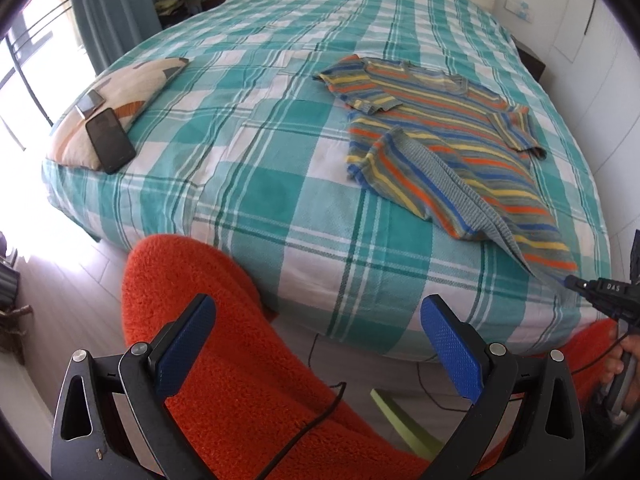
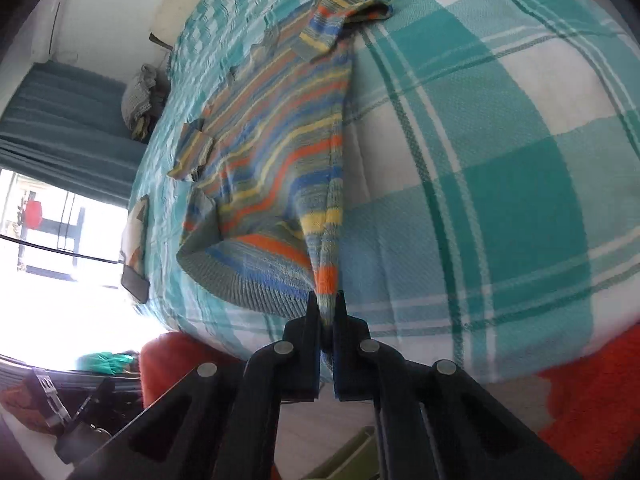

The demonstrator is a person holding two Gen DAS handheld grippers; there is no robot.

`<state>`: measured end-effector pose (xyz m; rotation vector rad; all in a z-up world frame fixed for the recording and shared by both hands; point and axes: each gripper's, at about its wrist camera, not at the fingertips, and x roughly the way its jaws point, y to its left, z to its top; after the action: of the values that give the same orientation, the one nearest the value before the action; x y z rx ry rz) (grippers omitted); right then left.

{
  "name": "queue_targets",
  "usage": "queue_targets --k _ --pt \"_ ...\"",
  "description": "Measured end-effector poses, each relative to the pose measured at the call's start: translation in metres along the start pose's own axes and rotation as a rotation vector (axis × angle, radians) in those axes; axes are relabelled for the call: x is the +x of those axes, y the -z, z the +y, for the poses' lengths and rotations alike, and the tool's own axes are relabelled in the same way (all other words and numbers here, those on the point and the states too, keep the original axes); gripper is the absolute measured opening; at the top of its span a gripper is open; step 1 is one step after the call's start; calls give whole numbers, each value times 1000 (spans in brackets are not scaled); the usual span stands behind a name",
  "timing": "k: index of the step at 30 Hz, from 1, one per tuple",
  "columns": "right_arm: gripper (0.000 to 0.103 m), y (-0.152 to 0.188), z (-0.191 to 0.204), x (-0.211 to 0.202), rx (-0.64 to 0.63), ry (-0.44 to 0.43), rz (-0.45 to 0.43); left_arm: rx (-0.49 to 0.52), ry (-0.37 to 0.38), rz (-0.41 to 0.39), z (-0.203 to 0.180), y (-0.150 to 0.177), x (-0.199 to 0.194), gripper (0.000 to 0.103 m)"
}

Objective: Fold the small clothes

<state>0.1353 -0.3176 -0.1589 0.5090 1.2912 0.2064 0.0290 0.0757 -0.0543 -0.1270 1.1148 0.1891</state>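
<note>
Striped knit shirt lies at the right of the checked bedspread, its hem corner pinched in the right gripper at the bed's near edge. Left gripper hangs spread wide over an orange fleece, lower frame.

Shirt on bed – phone on pillow, left.

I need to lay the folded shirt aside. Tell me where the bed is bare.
Bare bedspread lies between the pillow with the phones and the shirt, and along the near edge. The far side is bare too. The right side is crowded by the shirt, pinched in the right gripper.
</note>
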Motion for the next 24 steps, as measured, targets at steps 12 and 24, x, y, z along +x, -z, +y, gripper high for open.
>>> queue_targets --k 12,24 --pt "61 -50 112 12 -294 -39 -136 -6 50 46 -8 2 12 102" --pt "62 -64 223 186 -564 -102 114 -107 15 35 36 20 10 102"
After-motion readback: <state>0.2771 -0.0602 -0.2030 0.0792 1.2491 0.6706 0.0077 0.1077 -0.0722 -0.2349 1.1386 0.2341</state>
